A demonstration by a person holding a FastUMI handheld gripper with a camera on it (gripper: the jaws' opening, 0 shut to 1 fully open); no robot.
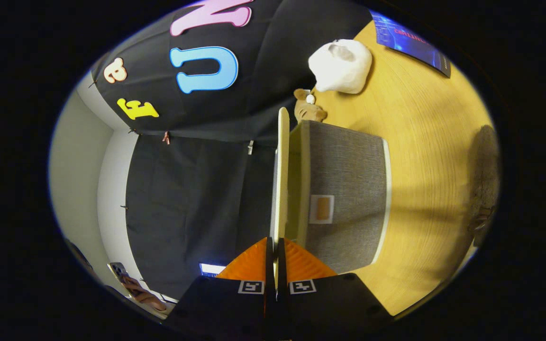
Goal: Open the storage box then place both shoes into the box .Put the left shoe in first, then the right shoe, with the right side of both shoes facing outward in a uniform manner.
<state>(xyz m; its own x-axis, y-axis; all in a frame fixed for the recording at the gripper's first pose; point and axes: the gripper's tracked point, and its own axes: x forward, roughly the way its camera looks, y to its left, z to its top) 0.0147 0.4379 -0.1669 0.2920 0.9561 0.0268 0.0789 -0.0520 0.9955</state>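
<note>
Lid in the grip: the jaws of the hand-held gripper are drawn almost together on the near edge of the thin cream-coloured lid of the grey fabric storage box, both fingers pressing the panel, one on each face; the view is rolled on its side, so the lid reads as a slim strip running away from the fingers, standing off the box's pale-rimmed opening, seemingly swung well open; the box sits on the yellow wood-grain worktop, a small pale label holder on its facing side; beyond it lie a brown plush toy and a crumpled white bag, with a dark fuzzy object well apart to the right. The step appears to be opening the box; doing it well likely means keeping the pinch square on the thin edge, following the lid's hinge arc rather than pulling straight, and carrying it fully back so it stays clear for the shoes.
</note>
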